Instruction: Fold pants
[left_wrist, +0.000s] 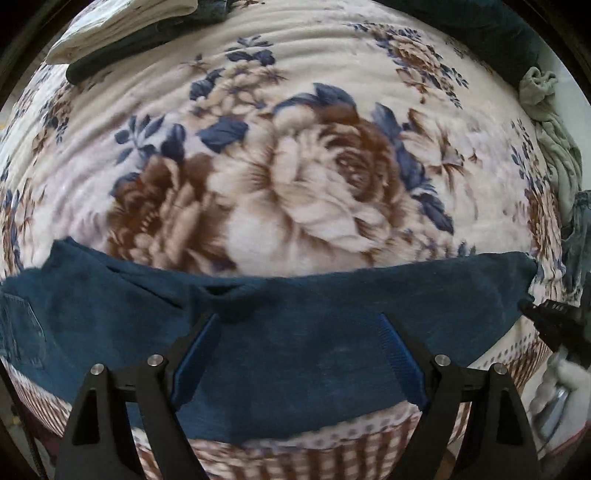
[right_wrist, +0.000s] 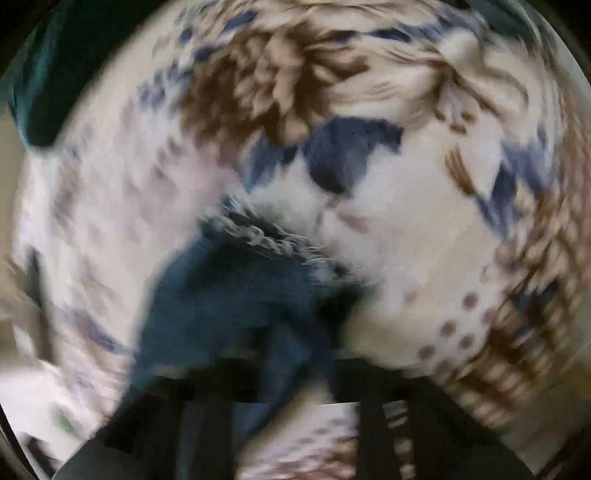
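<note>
the left gripper (left_wrist: 299, 332) hangs wide open above the blue jeans (left_wrist: 295, 354), pinching nothing. the right gripper (right_wrist: 295, 369), blurred, looks closed on a frayed leg hem (right_wrist: 273, 240). judging by this, the jeans are being laid out flat; next comes smoothing. they lie across the near edge of the floral blanket (left_wrist: 295, 166), wrinkled.

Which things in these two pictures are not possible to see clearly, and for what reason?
- Right gripper: right wrist view, motion blur smears its fingers and the blue pants; what they hold is unclear.
- Pants on the floral blanket: left wrist view, left gripper covers the lower part.
- Folded clothes: cut off by the top edge.
</note>
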